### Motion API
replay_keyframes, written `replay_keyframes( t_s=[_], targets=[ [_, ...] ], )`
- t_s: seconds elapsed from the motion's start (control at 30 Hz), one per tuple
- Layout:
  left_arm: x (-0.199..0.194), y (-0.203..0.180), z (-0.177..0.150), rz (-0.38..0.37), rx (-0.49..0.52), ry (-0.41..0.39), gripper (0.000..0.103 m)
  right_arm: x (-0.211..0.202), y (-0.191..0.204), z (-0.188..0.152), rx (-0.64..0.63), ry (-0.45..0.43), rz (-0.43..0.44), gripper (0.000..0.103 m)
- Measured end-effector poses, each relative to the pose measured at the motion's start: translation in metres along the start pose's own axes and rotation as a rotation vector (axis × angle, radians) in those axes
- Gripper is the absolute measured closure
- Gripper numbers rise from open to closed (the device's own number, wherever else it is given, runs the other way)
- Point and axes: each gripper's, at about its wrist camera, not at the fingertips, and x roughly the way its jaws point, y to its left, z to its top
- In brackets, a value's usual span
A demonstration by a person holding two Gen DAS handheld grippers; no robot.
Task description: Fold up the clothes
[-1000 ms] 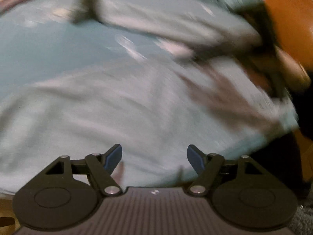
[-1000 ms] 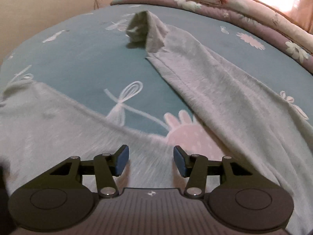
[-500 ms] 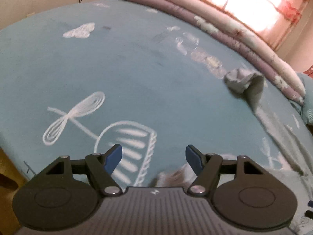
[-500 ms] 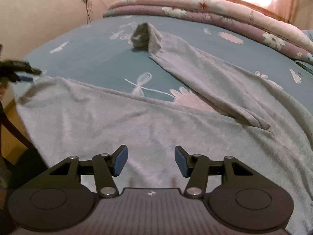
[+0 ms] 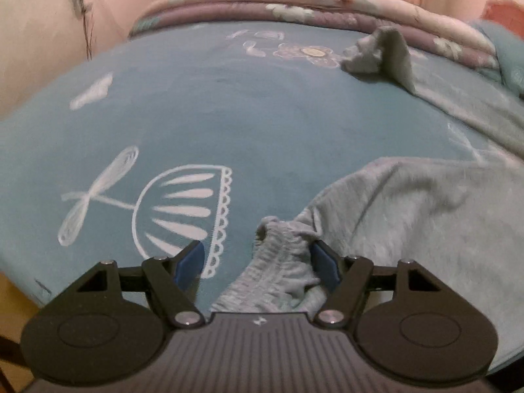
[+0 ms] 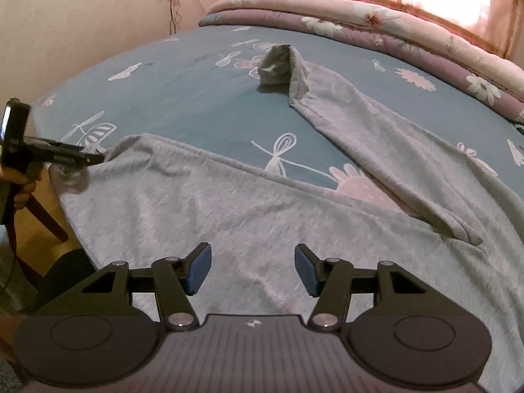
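Since the earlier frames the left claw [image 5: 257, 262] had swung off bare sheet and come down at the corner of the grey garment [image 6: 249, 203], and the right claw [image 6: 252, 270] had drawn back so that more cloth showed below it. The left claw stood well open with the gathered, ribbed edge [image 5: 281, 262] lying between its pads; the right-hand pad looked to be touching the cloth while the other stood clear, so nothing was gripped yet. The right claw's jaws were likewise apart, above flat fabric, holding nothing. The garment lay spread over the near part of the bed [image 6: 203, 104], on a teal sheet printed with white dragonflies, and a long sleeve [image 6: 376, 137] ran away toward the far side, ending in a rumpled cuff [image 6: 275, 65] that stood up off the sheet. A rolled floral quilt [image 6: 376, 23] lay along the far edge of the bed. The cloth looked like a soft, light knit — limp, sure to sag and crease wherever it was not supported, and unlikely to slip from rubbery pads. The ribbed edge was probably the best hold, since it was thicker and bunched enough to pinch; a second hold on the matching corner would likely keep the edge straight during a fold. No containers were in view — nothing but bedding and the garment.
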Motion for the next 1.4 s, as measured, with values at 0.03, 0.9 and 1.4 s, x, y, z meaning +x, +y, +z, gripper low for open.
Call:
replay_keyframes(
  t_s=[0.03,0.9,1.4],
  targets=[
    [-0.002,-0.002,0.0,0.004,0.001,-0.004,0.033,0.002,0.001,0.0,0.0,0.005,-0.005,0.041],
    [-0.055,0.015,0.01,0.009,-0.196,-0.22,0.039,0.001,0.007,-0.009,-0.007,0.017,-0.015,0.035],
    [-0.003,0.022,0.023,-0.239,-0.302,-0.029,0.041,-0.004,-0.008,-0.021,0.06,0.033,-0.04,0.033]
  ],
)
